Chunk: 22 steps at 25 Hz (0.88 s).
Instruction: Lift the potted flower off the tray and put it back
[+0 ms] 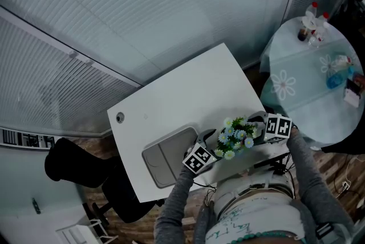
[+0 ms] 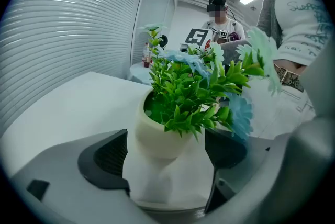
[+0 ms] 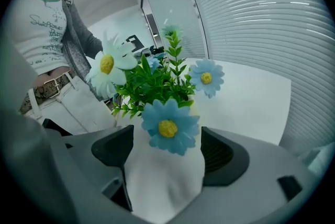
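- The white table (image 1: 171, 94) bears the grey tray (image 1: 165, 158) near its front edge.
- Off the tray, just to its right, the potted flower (image 1: 235, 135) stands upright on the table, its long axis vertical and its stems pointing up.
- Between tray and pot, the left gripper (image 2: 166, 148) has its jaws apart on either side of the pot, with slim gaps.
- Beyond the pot from the tray, the right gripper (image 3: 165, 147) is spread wide, with a blue bloom (image 3: 168, 126) between its jaws.
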Available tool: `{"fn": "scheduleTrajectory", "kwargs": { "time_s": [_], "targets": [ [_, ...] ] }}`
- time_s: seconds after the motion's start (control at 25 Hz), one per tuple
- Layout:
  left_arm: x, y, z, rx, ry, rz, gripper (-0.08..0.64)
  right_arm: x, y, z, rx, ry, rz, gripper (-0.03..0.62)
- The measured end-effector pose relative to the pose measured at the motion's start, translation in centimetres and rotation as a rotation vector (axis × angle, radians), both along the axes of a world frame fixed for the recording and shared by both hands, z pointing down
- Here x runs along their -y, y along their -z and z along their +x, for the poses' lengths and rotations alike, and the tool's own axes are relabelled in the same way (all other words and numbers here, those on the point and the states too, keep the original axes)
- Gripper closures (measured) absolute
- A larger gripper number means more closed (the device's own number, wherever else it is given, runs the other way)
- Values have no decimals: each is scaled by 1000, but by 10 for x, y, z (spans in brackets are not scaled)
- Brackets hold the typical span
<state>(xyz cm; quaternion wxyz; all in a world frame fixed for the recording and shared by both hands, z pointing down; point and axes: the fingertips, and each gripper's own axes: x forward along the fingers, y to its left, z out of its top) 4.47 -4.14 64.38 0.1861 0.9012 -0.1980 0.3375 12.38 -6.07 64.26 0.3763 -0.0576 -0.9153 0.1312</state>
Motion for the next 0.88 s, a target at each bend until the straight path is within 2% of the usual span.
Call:
{"fn": "scheduleTrajectory", "kwargs": {
  "time_s": [0.28,0.72,0.76,0.88],
  "targets": [
    [-7,7,-5,5,41,18,98,-3,5,5,8,-50,0,206],
    [-25,11,-16,-6,201,-5,100,-24,9,22,-11,-112,-42,218],
    [-27,12,-16,-5,213,-12,100,-26,11,24,-6,-121,-41,235],
    [-34,14,-17,-1,248,-16,101,-29,15,28,6,-150,-23,368]
  ]
}}
